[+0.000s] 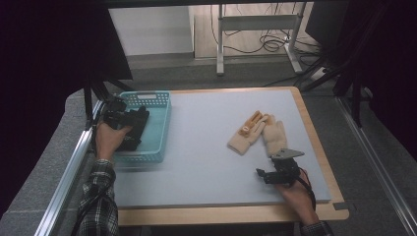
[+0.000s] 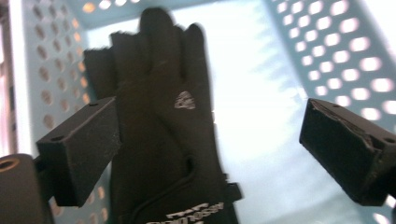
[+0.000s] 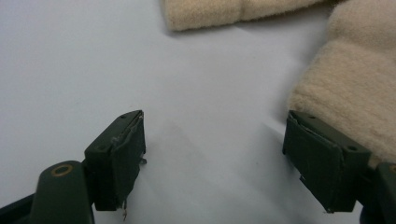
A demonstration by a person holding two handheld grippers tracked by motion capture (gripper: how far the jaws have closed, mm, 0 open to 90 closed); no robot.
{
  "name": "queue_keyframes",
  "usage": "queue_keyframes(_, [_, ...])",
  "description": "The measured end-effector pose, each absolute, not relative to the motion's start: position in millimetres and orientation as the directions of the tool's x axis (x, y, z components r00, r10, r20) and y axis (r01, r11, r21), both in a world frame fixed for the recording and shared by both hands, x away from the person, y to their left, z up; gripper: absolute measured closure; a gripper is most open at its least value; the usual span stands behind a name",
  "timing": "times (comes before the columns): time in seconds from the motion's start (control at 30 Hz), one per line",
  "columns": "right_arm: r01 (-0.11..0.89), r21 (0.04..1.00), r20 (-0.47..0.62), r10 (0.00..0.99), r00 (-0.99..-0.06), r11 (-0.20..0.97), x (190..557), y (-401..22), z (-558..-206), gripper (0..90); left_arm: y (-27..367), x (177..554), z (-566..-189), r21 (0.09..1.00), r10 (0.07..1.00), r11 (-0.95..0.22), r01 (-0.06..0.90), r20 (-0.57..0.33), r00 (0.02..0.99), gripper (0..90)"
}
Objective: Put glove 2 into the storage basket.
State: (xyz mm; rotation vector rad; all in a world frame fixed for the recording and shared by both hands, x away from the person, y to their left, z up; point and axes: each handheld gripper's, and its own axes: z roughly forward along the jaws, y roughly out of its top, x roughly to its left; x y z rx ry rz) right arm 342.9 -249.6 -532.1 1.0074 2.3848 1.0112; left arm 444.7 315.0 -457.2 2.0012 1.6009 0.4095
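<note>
Black glove [image 2: 163,140] in basket [image 2: 327,51] (cuff print blurred, unreadable); left tongs [image 2: 210,144] wide over it, right tongs [image 3: 215,154] wide beside beige gloves [image 1: 258,132].

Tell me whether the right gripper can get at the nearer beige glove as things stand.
Probably yes: the right gripper is open on the bare mat, and the nearer beige glove lies just beyond one jaw with nothing between them.

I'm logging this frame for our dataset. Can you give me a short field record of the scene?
surface: grey mat on a wooden table
basket: teal basket, left side
in basket: black glove
on mat: two cream gloves, overlapping
left claw: open, over the black glove
right claw: open, beside a cream glove
</note>
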Motion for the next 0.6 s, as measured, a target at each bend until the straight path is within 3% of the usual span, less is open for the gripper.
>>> queue_keyframes(0.6, [0.472, 0.732, -0.05, 0.731, -0.681, 0.491, 342.9, -249.7, -532.1, 20.8, 271.5, 411.3, -429.2, 0.704, 0.903, -0.247, 0.666, -0.081, 0.421, 0.5])
